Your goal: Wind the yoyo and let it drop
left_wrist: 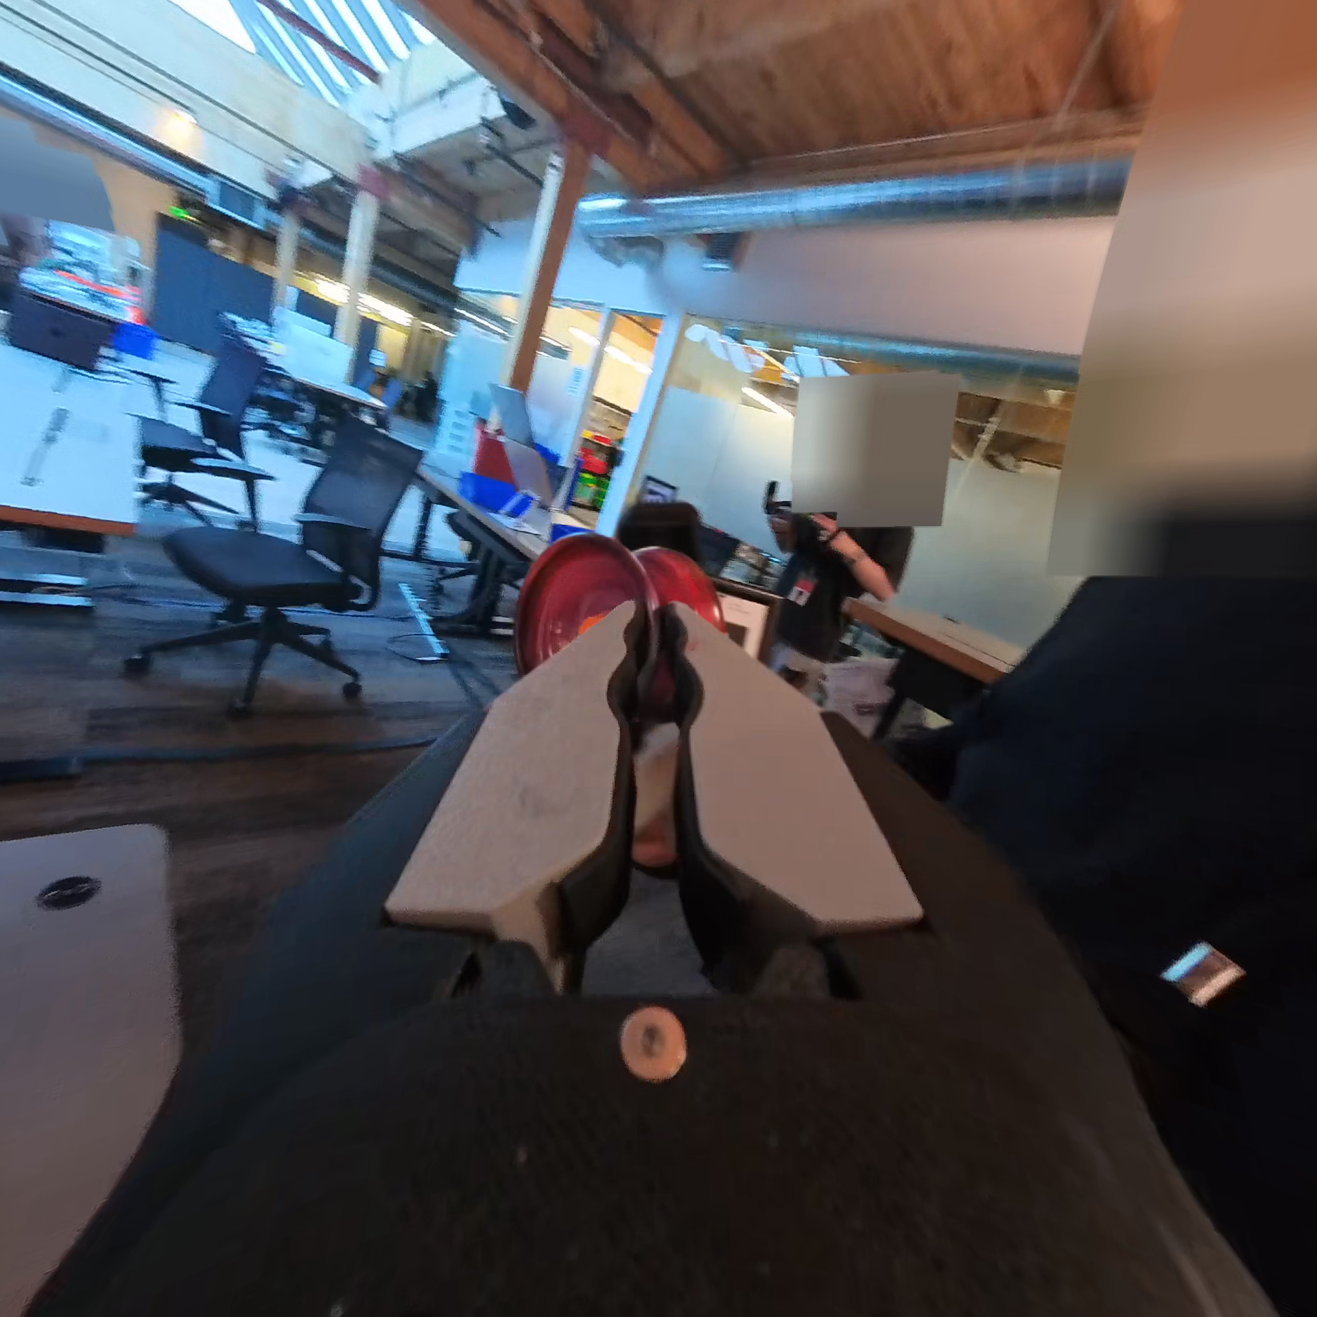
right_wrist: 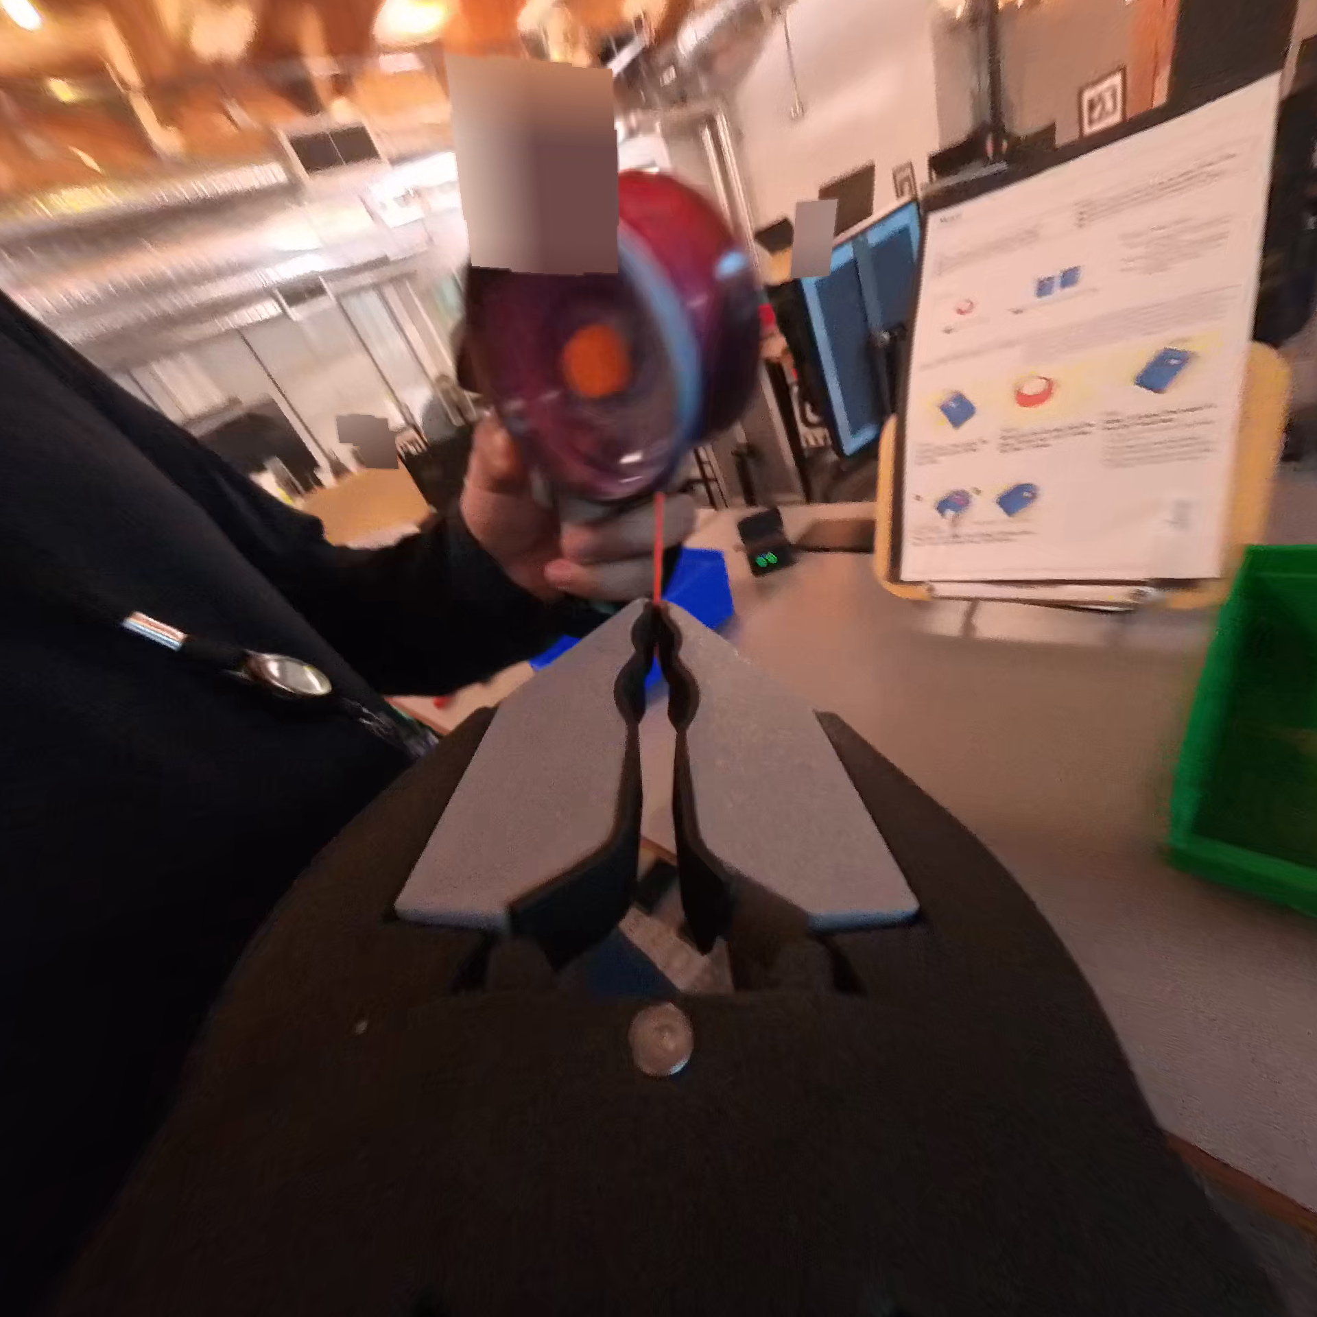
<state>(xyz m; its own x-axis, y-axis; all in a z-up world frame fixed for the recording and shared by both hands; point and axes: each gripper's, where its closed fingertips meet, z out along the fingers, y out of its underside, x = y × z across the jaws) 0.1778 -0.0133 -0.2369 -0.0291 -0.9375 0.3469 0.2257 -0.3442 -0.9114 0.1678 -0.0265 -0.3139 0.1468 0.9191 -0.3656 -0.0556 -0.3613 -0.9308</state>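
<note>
I'm in an open-plan office with a lab feel. Left of the left wrist frame: rows of desks (left_wrist: 492, 513) and black mesh chairs (left_wrist: 285, 570) on a dark wood floor (left_wrist: 214, 784). Glass partitions (left_wrist: 713, 427) mid-frame, laptop (left_wrist: 513, 420) and blue bins (left_wrist: 488, 488) on a desk. Upper frame: exposed wood ceiling (left_wrist: 855, 71), silver duct (left_wrist: 855, 199), skylight (left_wrist: 321, 43) upper left. Right wrist frame: monitor (right_wrist: 855, 321) center right, instruction sheet (right_wrist: 1069, 356) on a stand at right, green bin (right_wrist: 1254, 713) at right edge, grey table (right_wrist: 926, 713).
</note>
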